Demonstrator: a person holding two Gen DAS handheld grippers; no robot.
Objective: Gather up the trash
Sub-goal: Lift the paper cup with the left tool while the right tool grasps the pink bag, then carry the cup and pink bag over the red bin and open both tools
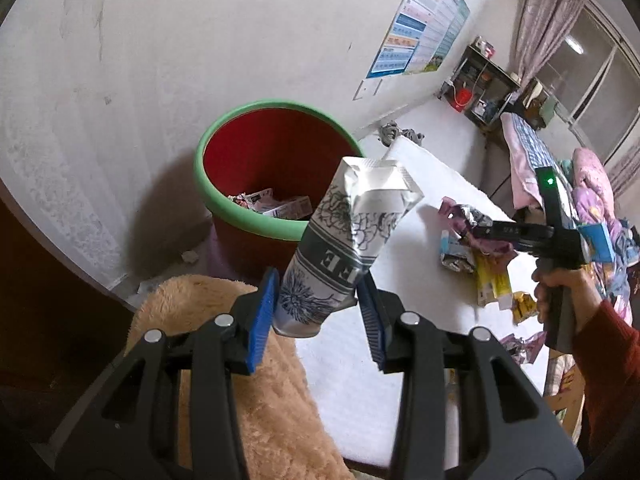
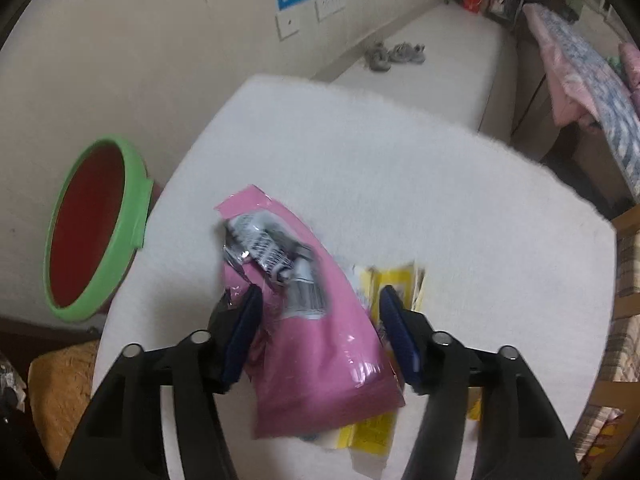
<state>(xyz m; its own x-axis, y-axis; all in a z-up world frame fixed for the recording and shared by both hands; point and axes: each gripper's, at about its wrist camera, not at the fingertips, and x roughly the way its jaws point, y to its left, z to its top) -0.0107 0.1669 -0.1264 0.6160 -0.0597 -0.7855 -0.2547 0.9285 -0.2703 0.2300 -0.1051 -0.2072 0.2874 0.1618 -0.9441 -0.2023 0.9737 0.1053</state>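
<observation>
Between the blue fingers (image 1: 262, 312) of the left gripper (image 1: 316, 312), a silver coffee pouch (image 1: 340, 248) with grey flower print is pinched near its bottom end, and it's held tilted up in the air with its top leaning toward the red bin (image 1: 276, 168). That bin, green-rimmed, is seen just past the pouch, down by the wall, and a few bits of packaging (image 1: 272, 204) are already lying at the bottom. A fuzzy tan blanket (image 1: 260, 380) is spread under the left gripper, right beside the edge of the white tabletop (image 1: 352, 380).

Over on the right wrist view, the right gripper (image 2: 320, 328) is pointed steeply down at the tabletop (image 2: 440, 200), and a pink wrapper (image 2: 320, 352) with a crumpled silvery bit at its top is sitting between the fingers (image 2: 398, 332). It's blurry, so whether the pads are actually pressing on it can't be told. Yellow packets (image 2: 394, 284) are tucked under and beside the pink one. From the left view the right gripper (image 1: 470, 230) and the hand (image 1: 560, 284) holding it, in a red sleeve (image 1: 604, 352), are seen over the same pile of wrappers, with more packets (image 1: 524, 306) scattered near the tabletop's far side.
</observation>
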